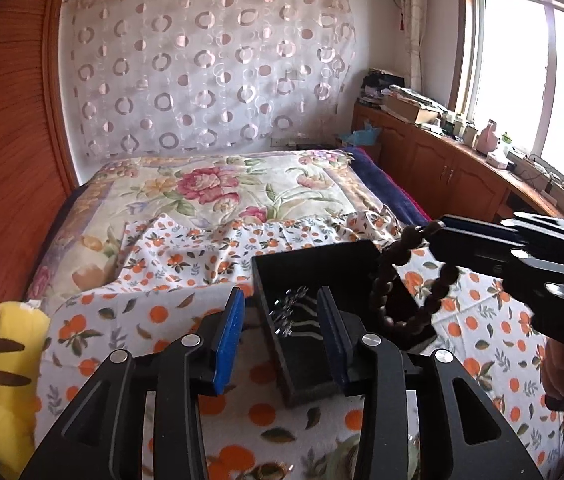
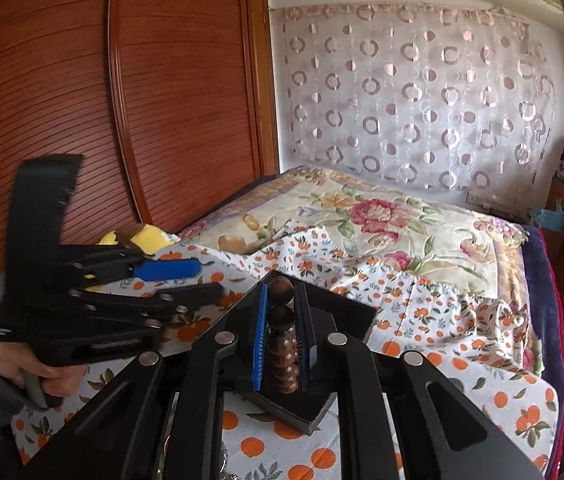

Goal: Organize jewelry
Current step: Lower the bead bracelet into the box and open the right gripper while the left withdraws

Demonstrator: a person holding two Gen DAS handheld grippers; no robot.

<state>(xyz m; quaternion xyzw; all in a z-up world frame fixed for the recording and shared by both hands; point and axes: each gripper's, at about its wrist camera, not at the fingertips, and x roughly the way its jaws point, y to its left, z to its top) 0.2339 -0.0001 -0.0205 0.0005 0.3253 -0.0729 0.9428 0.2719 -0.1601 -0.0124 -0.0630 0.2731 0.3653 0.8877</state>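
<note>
Left wrist view shows the left gripper (image 1: 279, 334) with its 2 blue-padded fingers (image 1: 227, 340) apart and nothing between them, straddling the near left wall of a black jewelry box (image 1: 362, 254) on an orange-print cloth (image 1: 93, 332) over the bed. Silver chains (image 1: 288, 312) lie inside, running from upper left to lower right. At center right, the right gripper (image 1: 434, 236) pinches a dark wooden bead bracelet (image 1: 410, 280), whose loop hangs over the box's right side. Right wrist view has the beads (image 2: 282, 344) clamped between narrow fingers, strung along the fingers.
</note>
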